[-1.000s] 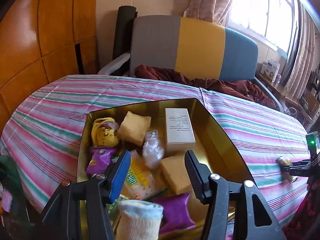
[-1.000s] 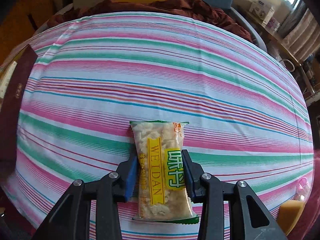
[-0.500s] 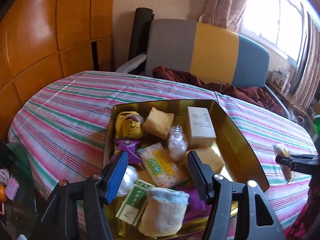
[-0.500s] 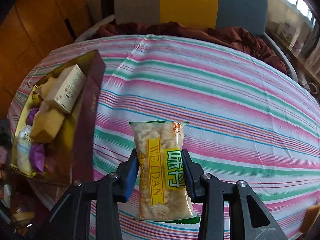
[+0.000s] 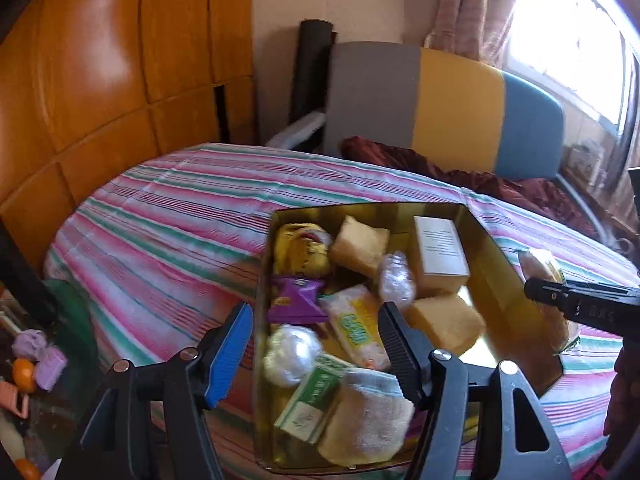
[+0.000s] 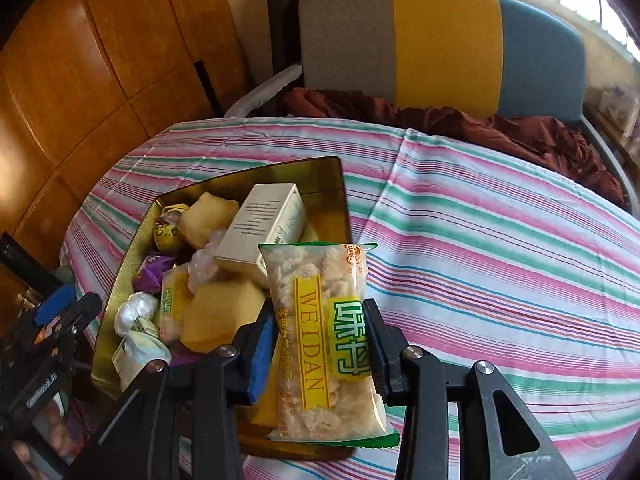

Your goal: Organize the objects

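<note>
My right gripper (image 6: 320, 316) is shut on a clear snack packet (image 6: 316, 280) with yellow and green labels, held over the near right corner of the gold box (image 6: 324, 192). From the left wrist view this packet (image 5: 540, 264) hangs at the box's right wall (image 5: 500, 256). My left gripper (image 5: 314, 316) hovers over the box's near left side; its jaws are opening with nothing between them. Inside the box lie a white carton (image 5: 438, 248), yellow sponges (image 5: 446, 320), a purple packet (image 5: 296, 300), a rolled towel (image 5: 368, 416) and a green box (image 5: 312, 400).
The box rests on a striped tablecloth (image 6: 500, 240). Behind the table stands a grey, yellow and blue chair (image 6: 440, 40) with a maroon cloth (image 6: 460, 124) on it. Wood panels (image 5: 100, 80) line the left wall. Small clutter (image 5: 36, 356) sits low at the left.
My right gripper has carried the snack packet left and up, from the open tablecloth to over the box. My left gripper's jaws have widened and it has shifted left of the box.
</note>
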`<move>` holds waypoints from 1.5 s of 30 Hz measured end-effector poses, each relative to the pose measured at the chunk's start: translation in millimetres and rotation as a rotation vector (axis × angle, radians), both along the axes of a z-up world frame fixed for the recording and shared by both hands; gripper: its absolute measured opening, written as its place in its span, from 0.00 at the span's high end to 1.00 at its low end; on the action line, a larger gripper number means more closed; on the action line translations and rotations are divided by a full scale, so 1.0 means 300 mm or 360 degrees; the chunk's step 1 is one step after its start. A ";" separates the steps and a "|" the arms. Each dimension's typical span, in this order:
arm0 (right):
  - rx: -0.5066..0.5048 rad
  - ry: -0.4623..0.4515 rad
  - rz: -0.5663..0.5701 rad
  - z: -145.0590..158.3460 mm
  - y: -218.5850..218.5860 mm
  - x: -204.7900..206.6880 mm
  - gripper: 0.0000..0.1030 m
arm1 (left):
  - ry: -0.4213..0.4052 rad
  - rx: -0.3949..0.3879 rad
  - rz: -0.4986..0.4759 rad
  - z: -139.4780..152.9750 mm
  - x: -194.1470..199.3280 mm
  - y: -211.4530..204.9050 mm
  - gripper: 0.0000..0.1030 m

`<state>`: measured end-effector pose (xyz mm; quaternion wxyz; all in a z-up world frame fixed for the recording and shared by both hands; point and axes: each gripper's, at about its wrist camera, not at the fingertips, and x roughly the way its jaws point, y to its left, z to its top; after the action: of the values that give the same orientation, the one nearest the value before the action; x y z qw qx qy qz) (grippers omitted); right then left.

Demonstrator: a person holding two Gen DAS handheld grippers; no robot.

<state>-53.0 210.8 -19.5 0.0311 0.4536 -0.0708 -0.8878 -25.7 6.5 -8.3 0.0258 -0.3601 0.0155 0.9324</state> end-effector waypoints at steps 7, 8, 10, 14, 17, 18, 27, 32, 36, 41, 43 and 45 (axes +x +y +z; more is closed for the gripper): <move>0.0013 -0.0081 0.0003 -0.084 -0.070 -0.041 0.58 | 0.0012 0.0019 0.0044 0.000 0.013 -0.034 0.34; 0.0005 -0.0090 0.0004 -0.094 -0.074 -0.040 0.58 | 0.0018 0.0013 0.0043 0.001 0.014 -0.034 0.34; 0.0002 -0.0093 0.0027 -0.109 -0.085 -0.036 0.58 | 0.0037 -0.0004 0.0034 0.003 0.016 -0.030 0.34; 0.0028 -0.0106 0.0047 -0.131 -0.088 -0.024 0.58 | 0.0033 -0.0021 -0.0020 -0.007 0.023 -0.007 0.34; -0.0002 -0.0088 0.0048 -0.131 -0.079 -0.010 0.56 | -0.0013 0.0019 -0.0050 -0.015 0.019 -0.001 0.34; -0.0005 -0.0081 0.0047 -0.129 -0.079 -0.004 0.52 | -0.0025 0.0035 -0.0059 -0.016 0.017 0.001 0.34; 0.0028 0.0096 0.0022 -0.078 -0.090 0.097 0.33 | 0.0006 0.0057 -0.0067 0.003 0.048 0.023 0.34; 0.0065 0.0180 0.0036 -0.050 -0.120 0.146 0.31 | -0.0001 0.0083 -0.0089 0.013 0.066 0.033 0.34; 0.0082 0.0258 0.0031 -0.025 -0.133 0.193 0.29 | 0.0010 0.0087 -0.0097 0.021 0.083 0.042 0.34; 0.0079 0.0271 0.0033 -0.020 -0.137 0.216 0.25 | 0.0018 0.0096 -0.0104 0.028 0.096 0.046 0.34; 0.0079 0.0263 0.0037 -0.022 -0.139 0.219 0.25 | 0.0024 0.0094 -0.0103 0.030 0.101 0.044 0.34; 0.0081 0.0257 0.0044 -0.025 -0.141 0.224 0.25 | 0.0034 0.0094 -0.0102 0.032 0.103 0.043 0.34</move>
<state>14.3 168.7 -27.0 0.0376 0.3821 -0.0392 -0.9225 5.3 19.3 1.4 0.0661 -0.3485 -0.0002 0.9350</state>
